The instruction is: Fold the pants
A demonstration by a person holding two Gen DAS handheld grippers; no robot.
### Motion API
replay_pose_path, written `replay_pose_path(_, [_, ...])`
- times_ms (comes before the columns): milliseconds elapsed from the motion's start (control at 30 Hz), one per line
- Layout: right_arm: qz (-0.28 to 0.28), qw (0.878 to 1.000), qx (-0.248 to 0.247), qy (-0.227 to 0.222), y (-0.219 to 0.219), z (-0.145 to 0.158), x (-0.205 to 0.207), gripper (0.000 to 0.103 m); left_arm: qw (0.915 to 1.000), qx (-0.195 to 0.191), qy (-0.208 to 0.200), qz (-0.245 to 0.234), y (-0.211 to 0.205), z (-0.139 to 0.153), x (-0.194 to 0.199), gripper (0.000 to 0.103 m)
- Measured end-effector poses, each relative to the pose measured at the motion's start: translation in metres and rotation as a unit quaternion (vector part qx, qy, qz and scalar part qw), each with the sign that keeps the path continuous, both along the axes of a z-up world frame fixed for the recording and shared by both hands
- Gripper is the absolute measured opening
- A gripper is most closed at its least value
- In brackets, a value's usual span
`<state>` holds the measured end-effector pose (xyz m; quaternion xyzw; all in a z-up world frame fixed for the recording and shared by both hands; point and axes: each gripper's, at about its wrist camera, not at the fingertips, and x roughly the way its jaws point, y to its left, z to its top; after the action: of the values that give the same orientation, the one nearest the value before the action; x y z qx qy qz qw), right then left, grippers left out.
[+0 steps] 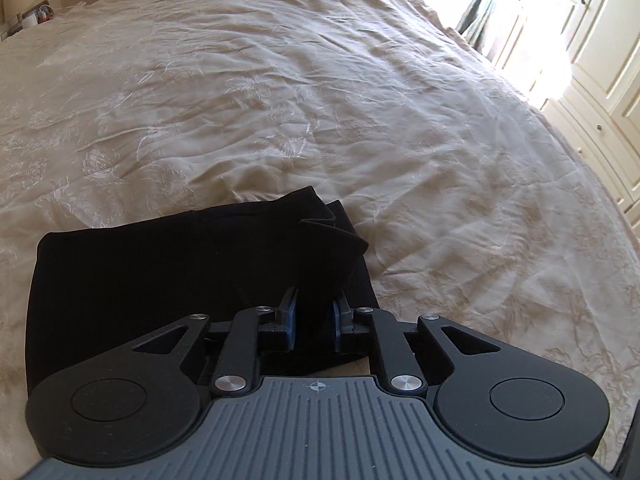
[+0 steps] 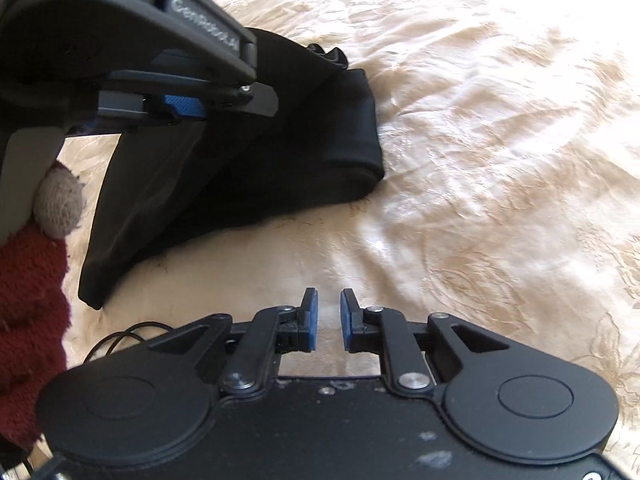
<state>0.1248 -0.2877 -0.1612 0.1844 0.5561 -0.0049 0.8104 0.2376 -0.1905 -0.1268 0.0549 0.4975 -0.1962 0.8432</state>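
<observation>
Black pants (image 1: 160, 272) lie folded on a cream embroidered bedspread (image 1: 320, 100). My left gripper (image 1: 314, 304) stands over their right end, its blue pads closed on a bunched fold of black cloth that rises between them. In the right wrist view the left gripper (image 2: 200, 108) is at the upper left, and the pants (image 2: 280, 140) tent up from the bed to it. Their folded end rests on the bedspread (image 2: 480, 160). My right gripper (image 2: 329, 308) hovers over bare bedspread in front of the pants, open, with nothing between its pads.
A red sleeve (image 2: 28, 300) and a beige knit cuff (image 2: 60, 204) show at the left edge. A thin black cable (image 2: 116, 336) loops on the bed. Cream wardrobe doors (image 1: 592, 60) and a curtain (image 1: 480, 8) stand beyond the bed's right edge. Small items (image 1: 36, 16) sit far left.
</observation>
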Motion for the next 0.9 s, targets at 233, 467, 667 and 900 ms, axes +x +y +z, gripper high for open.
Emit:
replay_pose_path(233, [-0.027, 1.000, -0.006, 0.003, -0.017, 0.002, -0.001, 0.019, 0.9992, 0.022, 0.021, -0.024, -0.021, -0.002, 0.004, 0.029])
replay_pose_path(467, [-0.056, 0.998, -0.025, 0.006, -0.046, 0.008, 0.004, 0.021, 0.9971, -0.017, 0.017, -0.072, -0.031, 0.013, -0.014, 0.034])
replay_pose_path(667, [-0.085, 0.996, -0.040, -0.006, -0.065, 0.025, 0.009, 0.024, 0.9969, -0.022, -0.042, -0.063, 0.006, 0.042, -0.011, 0.035])
replay_pose_path(900, [-0.074, 0.993, -0.057, -0.068, -0.063, 0.051, 0.046, 0.034, 0.9961, 0.055, -0.027, 0.064, 0.097, 0.020, 0.036, 0.035])
